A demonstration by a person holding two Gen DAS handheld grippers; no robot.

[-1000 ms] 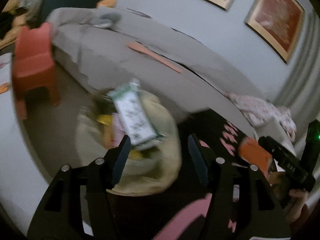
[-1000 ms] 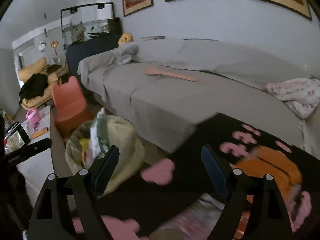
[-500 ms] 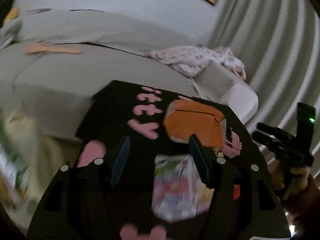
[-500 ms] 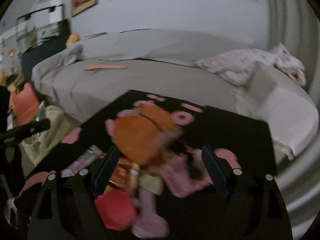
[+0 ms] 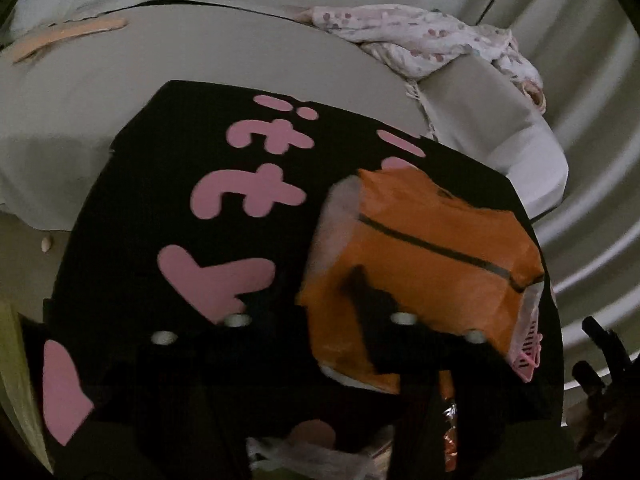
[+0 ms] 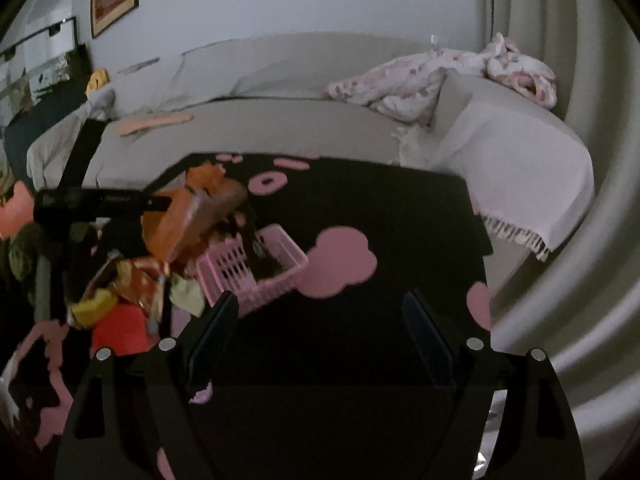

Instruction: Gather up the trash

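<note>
on the black table (image 6: 400,216), right tongs (image 6: 320,344) wide over bare top; left tongs (image 5: 320,312) closing on the orange bag (image 5: 432,248).

A black table (image 6: 400,216) printed with pink shapes carries a pink slatted basket (image 6: 256,268). Left of the basket lie an orange bag (image 6: 180,216), crumpled orange wrappers (image 6: 136,276), a yellow scrap (image 6: 94,306) and a red piece (image 6: 120,328).

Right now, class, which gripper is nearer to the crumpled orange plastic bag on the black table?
Left. The left gripper reaches the orange plastic bag, jaws closing; the right gripper hangs open over bare table, well away.
</note>
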